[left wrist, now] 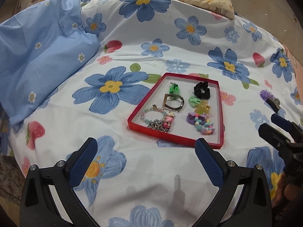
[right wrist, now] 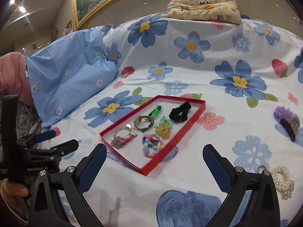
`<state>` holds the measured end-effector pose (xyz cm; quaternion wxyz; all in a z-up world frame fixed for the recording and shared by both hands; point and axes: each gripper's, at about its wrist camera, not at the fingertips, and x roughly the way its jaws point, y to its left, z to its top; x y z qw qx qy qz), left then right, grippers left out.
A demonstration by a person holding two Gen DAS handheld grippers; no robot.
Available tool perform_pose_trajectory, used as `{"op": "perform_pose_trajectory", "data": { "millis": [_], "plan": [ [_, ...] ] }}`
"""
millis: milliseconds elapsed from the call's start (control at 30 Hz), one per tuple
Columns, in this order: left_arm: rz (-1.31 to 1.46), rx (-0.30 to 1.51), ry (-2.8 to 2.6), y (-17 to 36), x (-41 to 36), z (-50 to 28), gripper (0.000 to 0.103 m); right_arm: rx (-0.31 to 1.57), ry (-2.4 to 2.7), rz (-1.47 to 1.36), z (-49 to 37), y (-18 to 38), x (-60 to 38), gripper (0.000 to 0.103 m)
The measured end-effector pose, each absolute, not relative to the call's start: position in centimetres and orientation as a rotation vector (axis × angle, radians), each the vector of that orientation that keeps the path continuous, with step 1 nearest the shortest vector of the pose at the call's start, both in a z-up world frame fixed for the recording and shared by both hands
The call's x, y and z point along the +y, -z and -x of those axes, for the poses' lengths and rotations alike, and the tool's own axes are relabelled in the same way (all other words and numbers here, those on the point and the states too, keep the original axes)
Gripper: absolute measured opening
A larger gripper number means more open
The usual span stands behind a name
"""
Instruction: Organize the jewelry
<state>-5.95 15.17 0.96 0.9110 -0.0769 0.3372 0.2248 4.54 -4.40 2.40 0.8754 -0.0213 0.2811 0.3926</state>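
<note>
Nearest in the left wrist view, the left hand-held gripper [left wrist: 145, 151] hovers low over the floral bed sheet [left wrist: 132, 179], its two blue textured pads spread wide and holding nothing. Above it, at centre frame, one red tray [left wrist: 176, 141] holds one black scrunchie [left wrist: 201, 92] and one metal bangle [left wrist: 173, 105].

From the right wrist view, the right hand-held gripper [right wrist: 153, 157] is likewise open and empty. One pearl bracelet [right wrist: 283, 180] lies on the sheet at lower right, outside the tray, and one purple flower clip [right wrist: 286, 119] lies at the right edge.
</note>
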Motion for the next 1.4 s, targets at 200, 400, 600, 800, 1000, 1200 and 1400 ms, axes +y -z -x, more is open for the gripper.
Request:
{"op": "perform_pose_trajectory", "data": {
  "millis": [200,400,600,800,1000,1200,1400],
  "plan": [
    [0.137,0.707,-0.482,0.1,14.7,6.4,0.103,0.597,-0.809,0.061,-4.2,-1.1,-4.6,0.102],
    [0.127,0.698,-0.487,0.4,14.3,6.7,0.103,0.618,-0.802,0.049,-4.2,0.0,-5.0,0.102],
    [0.109,0.685,-0.493,0.3,13.7,6.7,0.103,0.621,-0.807,0.035,-4.2,0.5,-5.3,0.102],
    [0.101,0.696,-0.482,0.4,13.3,6.6,0.103,0.609,-0.808,0.043,-3.9,0.5,-5.3,0.102],
    [0.094,0.693,-0.481,0.5,13.0,6.5,0.103,0.589,-0.813,0.055,-3.6,0.2,-5.1,0.102],
    [0.094,0.695,-0.482,0.5,13.0,6.5,0.103,0.584,-0.82,0.06,-3.3,0.1,-4.9,0.102],
    [0.094,0.693,-0.481,0.5,13.1,6.5,0.103,0.586,-0.823,0.064,-3.2,0.2,-4.8,0.102]
  ]
}}
